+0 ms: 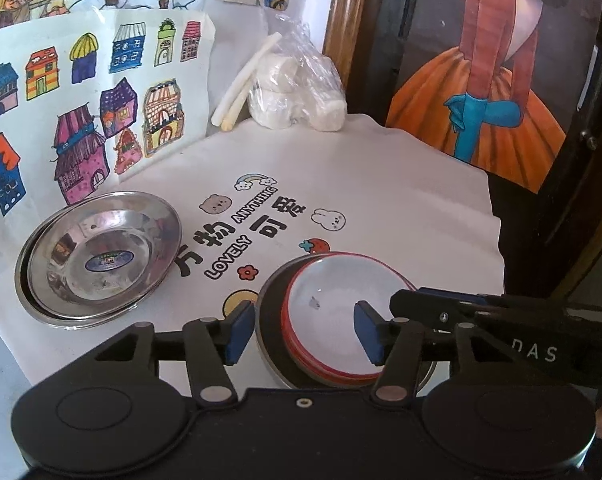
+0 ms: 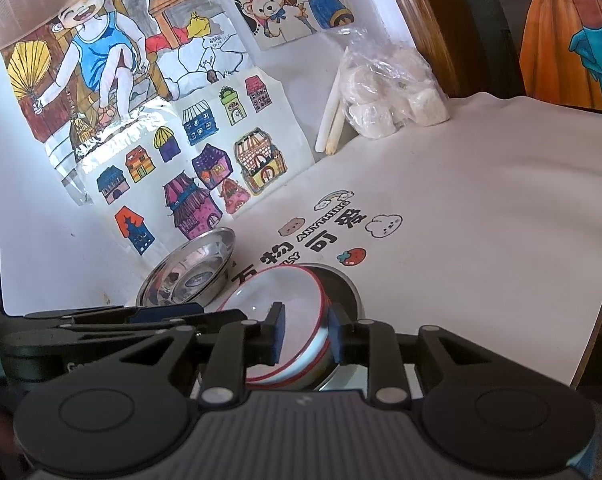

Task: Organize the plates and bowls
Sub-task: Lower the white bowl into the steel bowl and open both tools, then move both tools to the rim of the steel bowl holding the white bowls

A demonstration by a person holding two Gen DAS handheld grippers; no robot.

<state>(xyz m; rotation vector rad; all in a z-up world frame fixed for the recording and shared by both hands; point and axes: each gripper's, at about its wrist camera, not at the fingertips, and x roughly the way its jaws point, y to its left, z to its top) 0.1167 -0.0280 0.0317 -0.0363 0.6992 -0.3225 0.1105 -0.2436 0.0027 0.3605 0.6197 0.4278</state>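
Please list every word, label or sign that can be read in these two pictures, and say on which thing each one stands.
"LOVELY" on the white table mat.
"ANYTHING" on the same mat.
"万物可爱" in large Chinese characters on the same mat.
"DAS" on the black body of the right gripper, seen from the left wrist view.
The blue oval sticker inside the steel bowl: too small to read.
Handwriting on the coloured drawing on the wall: too blurred to read.

On the counter (image 1: pixel 381 184), stacked bowls (image 1: pixel 341 304) sit in a plate (image 1: pixel 271 332); nested pans (image 1: pixel 101 256) lie left, a bag (image 1: pixel 301 92) behind.
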